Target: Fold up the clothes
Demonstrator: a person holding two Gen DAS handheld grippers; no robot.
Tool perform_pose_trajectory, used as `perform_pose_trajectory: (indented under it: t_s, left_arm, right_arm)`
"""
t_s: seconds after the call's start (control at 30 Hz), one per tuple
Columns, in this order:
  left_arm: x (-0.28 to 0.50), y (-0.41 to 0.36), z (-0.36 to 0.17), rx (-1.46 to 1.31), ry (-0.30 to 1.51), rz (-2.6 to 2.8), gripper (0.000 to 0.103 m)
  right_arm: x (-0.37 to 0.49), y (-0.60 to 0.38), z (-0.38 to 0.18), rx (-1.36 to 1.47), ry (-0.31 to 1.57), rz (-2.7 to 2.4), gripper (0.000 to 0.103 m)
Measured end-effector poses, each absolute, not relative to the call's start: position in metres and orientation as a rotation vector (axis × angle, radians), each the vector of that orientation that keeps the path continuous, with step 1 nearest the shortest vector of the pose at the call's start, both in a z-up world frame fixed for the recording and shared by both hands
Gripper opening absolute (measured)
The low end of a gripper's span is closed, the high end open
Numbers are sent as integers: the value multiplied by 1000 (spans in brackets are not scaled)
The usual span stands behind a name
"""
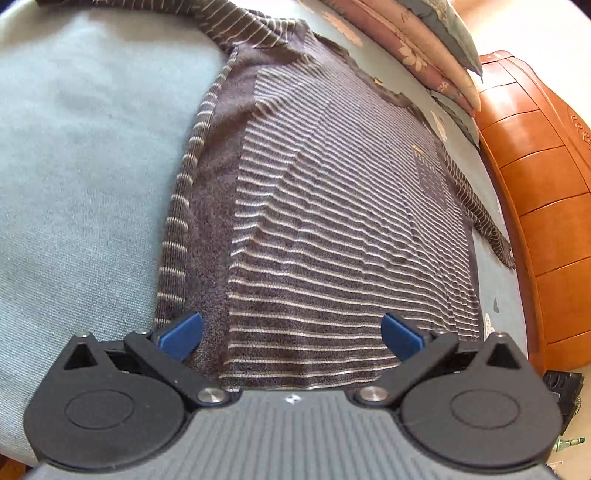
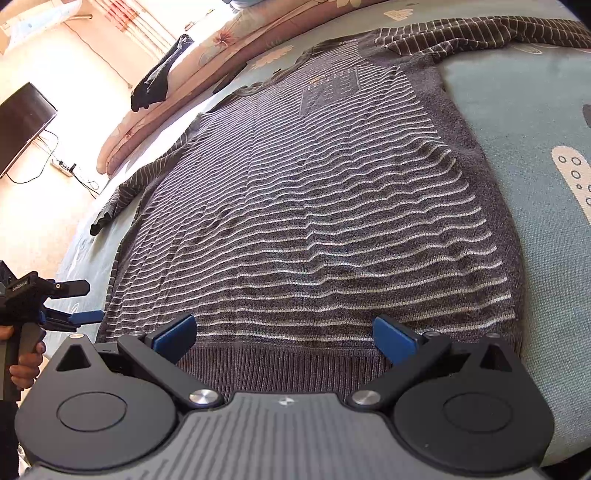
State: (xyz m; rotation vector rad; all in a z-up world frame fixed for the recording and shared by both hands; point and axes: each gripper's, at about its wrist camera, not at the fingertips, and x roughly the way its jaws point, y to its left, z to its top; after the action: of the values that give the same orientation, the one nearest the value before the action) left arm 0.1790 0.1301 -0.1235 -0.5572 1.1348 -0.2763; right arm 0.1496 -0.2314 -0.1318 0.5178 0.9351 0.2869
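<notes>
Where the striped sweater [image 2: 306, 206] lies spread flat on the bed [image 2: 535, 229], bare blue-green sheet stays open to the left of it in the left wrist view and to the right of it in the right wrist view. Its left sleeve [image 2: 122, 192] trails off toward the bed's left edge, and the right sleeve [image 2: 480, 35] runs along the far side. Folded quilts [image 1: 417, 40] line the far edge, with a wooden headboard [image 1: 535, 177] at the right in the left wrist view. At the near edge, the left gripper [image 1: 291, 334] hovers over the sweater's hem with its blue pads far apart, holding nothing. Further right, the right gripper [image 2: 284, 334] stands equally wide over the ribbed hem [image 2: 284, 365], also empty; whether either touches the cloth I cannot tell
</notes>
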Motion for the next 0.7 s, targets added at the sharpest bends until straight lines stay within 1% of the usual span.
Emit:
perform_pose_trajectory:
  t_s: [0.2,0.4,0.53,0.7]
  left_arm:
    - [182,131,-120,-474,1126,-258,102]
    - [172,118,-102,-425,1107,-291,102]
    - [164,111,-117,-392,1187,-271,102]
    - [152,112,-118,-328,1188,-257,102]
  right_arm:
    - [151,-231,-132,520,943,285,103]
    - [151,-232,-132,523,944,287,103]
    - [151,-232,-132,526,945,289,103]
    - [150,-234,-132,538,937,294,103]
